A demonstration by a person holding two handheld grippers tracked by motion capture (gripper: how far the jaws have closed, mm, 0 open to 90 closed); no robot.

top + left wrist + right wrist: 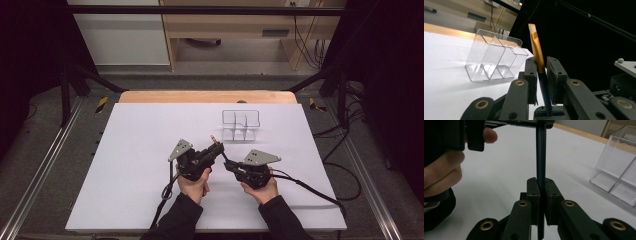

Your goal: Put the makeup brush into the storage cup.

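We see two hand-held grippers meeting near the middle of a desk (125,165) covered with a white sheet. Both grip the same thing: a slim brush (537,53) with a dark handle, a gold-coloured ferrule and a pale, slanted tip.

In the left gripper view, the left gripper (541,72) has its jaws closed on the brush, pinching it where the gold ferrule meets the dark handle. The tip points up and away from the jaws, tilted slightly. In the high view the left gripper (216,149) sits just left of centre, with the brush tip poking out toward the far side of the desk.

In the right gripper view, the right gripper (541,195) has its jaws closed on the dark handle of the brush (540,152), which runs straight up between them to the other gripper. A hand (441,170) wraps around that other gripper at the left. In the high view the right gripper (229,166) lies just beside the left one, nearly touching it.

A clear plastic organizer (241,125) with several compartments stands on the desk just beyond the grippers, close to the brush tip but apart from it. Its compartments look empty.
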